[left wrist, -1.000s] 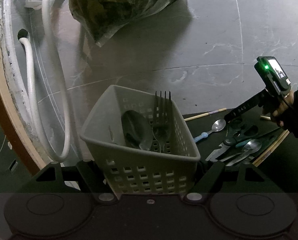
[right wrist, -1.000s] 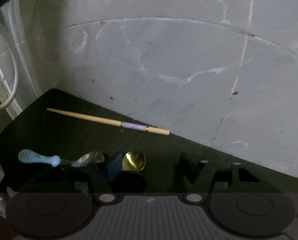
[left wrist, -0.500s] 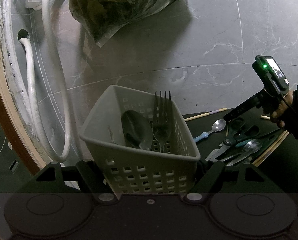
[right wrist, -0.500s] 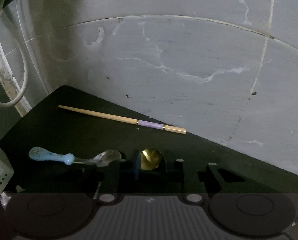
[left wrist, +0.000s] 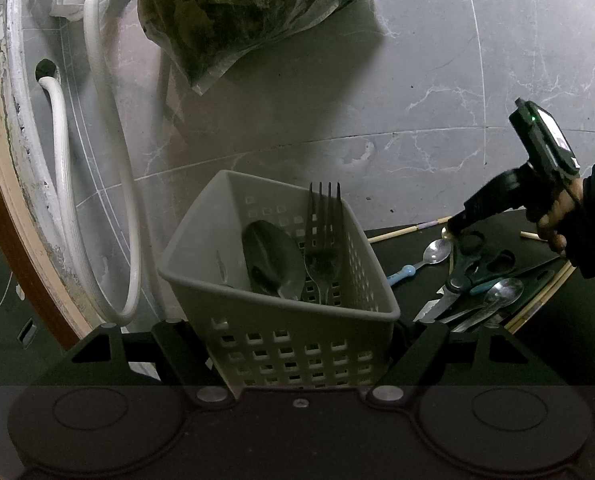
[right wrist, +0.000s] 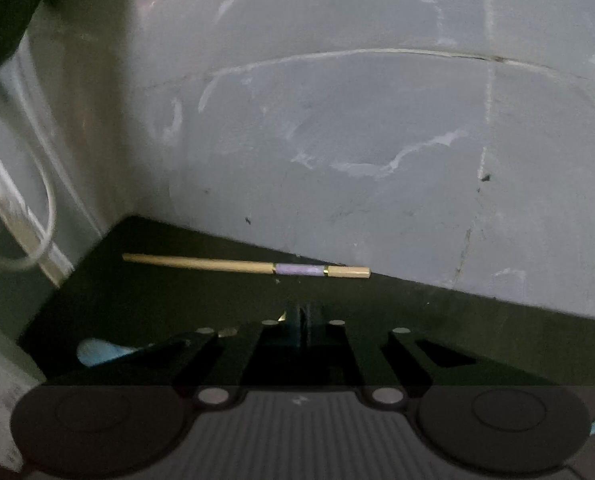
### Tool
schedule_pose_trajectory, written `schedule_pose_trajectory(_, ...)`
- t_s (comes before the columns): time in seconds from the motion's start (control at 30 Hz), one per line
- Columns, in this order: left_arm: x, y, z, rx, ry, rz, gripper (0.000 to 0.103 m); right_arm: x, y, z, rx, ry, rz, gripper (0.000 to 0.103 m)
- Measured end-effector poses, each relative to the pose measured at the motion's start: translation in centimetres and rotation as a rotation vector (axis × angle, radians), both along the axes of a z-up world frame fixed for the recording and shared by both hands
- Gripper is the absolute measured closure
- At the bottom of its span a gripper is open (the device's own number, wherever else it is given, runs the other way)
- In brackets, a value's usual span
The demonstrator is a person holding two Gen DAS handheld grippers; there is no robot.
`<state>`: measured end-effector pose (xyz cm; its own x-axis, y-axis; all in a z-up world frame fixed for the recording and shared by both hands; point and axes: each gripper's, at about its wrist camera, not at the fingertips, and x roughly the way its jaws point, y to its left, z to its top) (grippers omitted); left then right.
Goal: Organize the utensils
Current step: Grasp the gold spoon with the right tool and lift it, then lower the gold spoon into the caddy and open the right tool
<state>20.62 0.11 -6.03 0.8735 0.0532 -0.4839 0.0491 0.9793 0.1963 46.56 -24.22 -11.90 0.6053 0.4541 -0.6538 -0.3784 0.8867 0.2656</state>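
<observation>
My left gripper [left wrist: 297,334] is shut on a grey slotted basket [left wrist: 289,348], gripping it by both side walls. A fork [left wrist: 324,232] and a large spoon [left wrist: 273,260] stand inside it. To the right, a hand [left wrist: 557,216] holds my right gripper [left wrist: 453,226] down on the black mat [right wrist: 157,300]. In the right wrist view the right gripper [right wrist: 303,314] has its fingertips pressed together on a small gold spoon [right wrist: 283,315], of which only a sliver shows. A wooden chopstick with a purple band [right wrist: 237,266] lies just beyond. A blue-handled spoon [left wrist: 421,262] lies to its left.
Scissors [left wrist: 473,264], a silver spoon [left wrist: 501,292], a knife and more chopsticks lie piled on the mat's right part. White hoses [left wrist: 61,180] hang at the left. A plastic bag of greens [left wrist: 249,8] hangs on the grey marbled wall behind.
The right gripper's jaws closed around the gold spoon, which is now almost hidden between them, and the gripper shifted slightly left. The left gripper and the basket kept still.
</observation>
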Motion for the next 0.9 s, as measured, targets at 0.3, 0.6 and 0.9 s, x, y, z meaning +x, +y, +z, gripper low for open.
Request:
schedule_pose_trajectory(0.3, 0.0, 0.2, 0.1, -0.002, -0.001, -0.008, 0.023, -0.9, -0.6, 1.9, 0.102, -0.062, -0.059, 0.102)
schedule_pose_trajectory(0.6, 0.0, 0.5, 0.1, -0.003, -0.005, -0.027, 0.023, -4.1, -0.3, 6.6, 0.046, -0.246, -0.098, 0.102)
schedule_pose_trajectory(0.9, 0.1, 1.4, 0.0, -0.007, -0.014, -0.083, 0.024, -9.7, 0.1, 14.9, 0.109, -0.458, -0.108, 0.102)
